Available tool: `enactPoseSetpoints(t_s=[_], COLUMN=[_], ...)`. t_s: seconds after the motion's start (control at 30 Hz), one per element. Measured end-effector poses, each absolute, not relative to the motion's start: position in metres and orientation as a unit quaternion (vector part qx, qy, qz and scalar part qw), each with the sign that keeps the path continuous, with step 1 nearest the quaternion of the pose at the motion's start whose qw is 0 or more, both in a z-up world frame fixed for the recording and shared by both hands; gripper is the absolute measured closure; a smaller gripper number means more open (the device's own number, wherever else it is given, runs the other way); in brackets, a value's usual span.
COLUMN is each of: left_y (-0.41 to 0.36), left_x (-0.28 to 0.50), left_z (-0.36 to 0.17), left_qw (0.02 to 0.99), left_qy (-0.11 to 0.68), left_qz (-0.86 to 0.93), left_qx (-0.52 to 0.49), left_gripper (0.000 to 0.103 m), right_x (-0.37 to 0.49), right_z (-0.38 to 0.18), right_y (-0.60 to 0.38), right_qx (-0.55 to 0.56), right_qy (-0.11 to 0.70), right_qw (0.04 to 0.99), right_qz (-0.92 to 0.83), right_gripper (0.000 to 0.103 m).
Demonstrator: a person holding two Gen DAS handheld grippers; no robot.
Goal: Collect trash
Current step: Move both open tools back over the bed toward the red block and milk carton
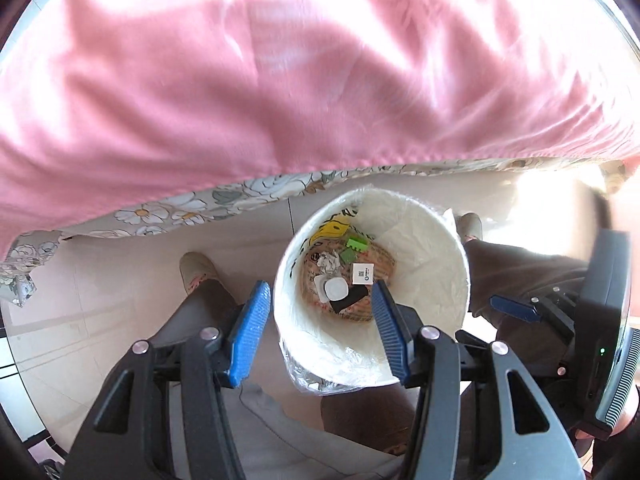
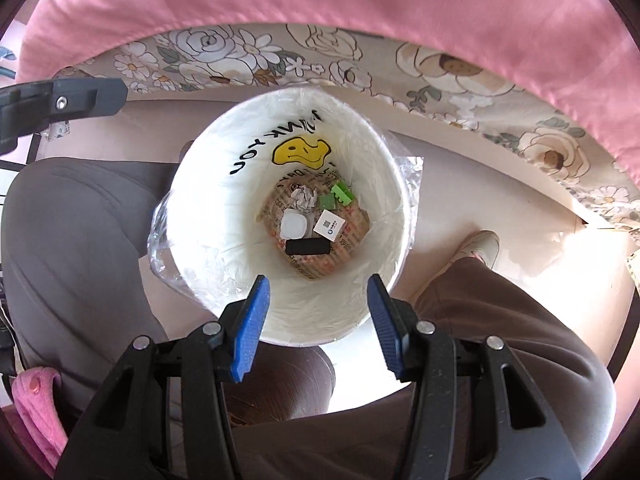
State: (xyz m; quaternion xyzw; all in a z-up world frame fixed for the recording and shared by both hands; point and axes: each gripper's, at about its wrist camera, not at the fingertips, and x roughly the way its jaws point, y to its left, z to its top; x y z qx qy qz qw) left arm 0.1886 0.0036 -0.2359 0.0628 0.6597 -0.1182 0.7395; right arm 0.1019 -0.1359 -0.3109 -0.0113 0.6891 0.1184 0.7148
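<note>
White bin [image 1: 424,248], frame centre: trash at bottom; left hand-held gripper [image 1: 318,330] open above; pink blanket [image 1: 280,72] upper frame.

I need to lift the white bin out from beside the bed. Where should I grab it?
Grip the white bin by its rim, one finger inside and one outside the thin wall, coming straight down. The near rim under the right gripper looks easiest: its jaws are open and the wall there is bare. Expect the plastic liner folded over the edge to be slippery.
</note>
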Motion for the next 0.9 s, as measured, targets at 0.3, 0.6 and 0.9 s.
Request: enactPoseSetpoints(t_s=[0.3,0.6,0.9], left_y=[-0.002,-0.005,-0.008], left_x=[0.196,0.236,0.294], left_z=[-0.142,-0.059,-0.009], left_qw=[0.786,0.827,0.849], left_qy=[0.600,0.542,0.512], left_qz=[-0.127,-0.110,-0.100], left_qx=[0.081,0.099,0.088], left_gripper=[0.048,0.040,0.032], right_x=[0.102,0.127,0.179], right_z=[-0.204,-0.093,-0.028], right_y=[-0.146,-0.150,-0.151], right_qx=[-0.047,-0.073,-0.085], right_qy=[0.624,0.551,0.519], right_qw=[0.772,0.827,0.848], right_qz=[0.114,0.091,0.064], right_gripper=[0.051,0.041,0.034])
